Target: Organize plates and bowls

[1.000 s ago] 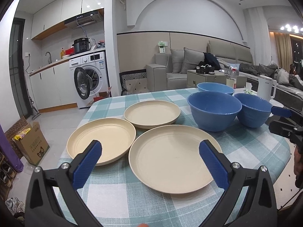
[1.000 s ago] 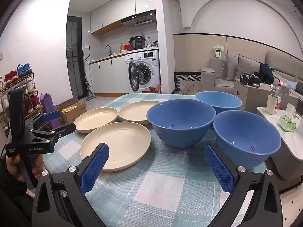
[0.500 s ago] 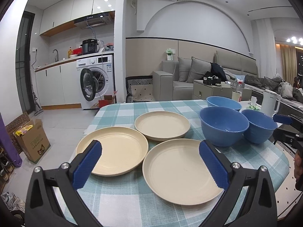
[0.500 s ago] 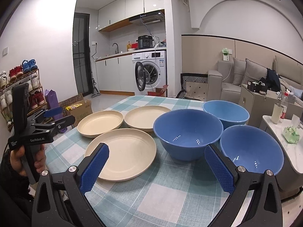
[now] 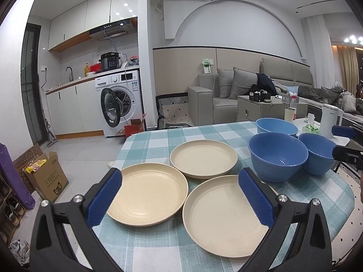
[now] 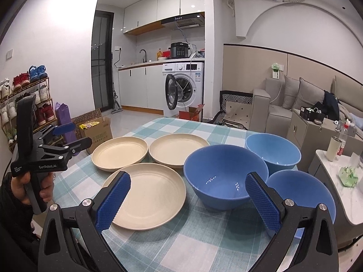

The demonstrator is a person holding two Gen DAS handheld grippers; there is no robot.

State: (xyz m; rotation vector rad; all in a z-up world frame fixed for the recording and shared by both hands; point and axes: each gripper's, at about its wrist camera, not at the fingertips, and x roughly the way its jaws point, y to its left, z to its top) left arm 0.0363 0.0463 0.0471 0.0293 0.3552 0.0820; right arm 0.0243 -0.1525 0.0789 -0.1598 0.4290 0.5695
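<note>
- The table (image 5: 158, 249), under a checked cloth, carries everything: three cream plates on my left, three blue bowls on my right, none stacked yet.
- My left gripper (image 5: 181, 197) hangs above the near edge with its jaws spread wide and nothing between them; the near plate (image 5: 224, 217) and the left plate (image 5: 147, 195) lie just below it.
- My right gripper (image 6: 188, 199) is likewise spread and empty, over the near plate and the big bowl (image 6: 224, 176).
- Main risk, in my judgement: the plates are shallow and flat on the cloth, so a pad may slide over the rim or drag the cloth, shifting the far plate (image 5: 204, 158), which lies close by.
- Second risk: the small bowl (image 6: 301, 192) sits close to the table's right edge; a nudge from the big bowl, which it appears to touch, could push it off.
- The far bowl (image 6: 272, 149) stands just behind those two, limiting room for a finger.
- Only the right view shows my left hand (image 6: 25, 188) on its handle and the shoe rack (image 6: 25, 104).
- Only the left view shows the white kettle (image 5: 329, 120) beyond the bowls.
</note>
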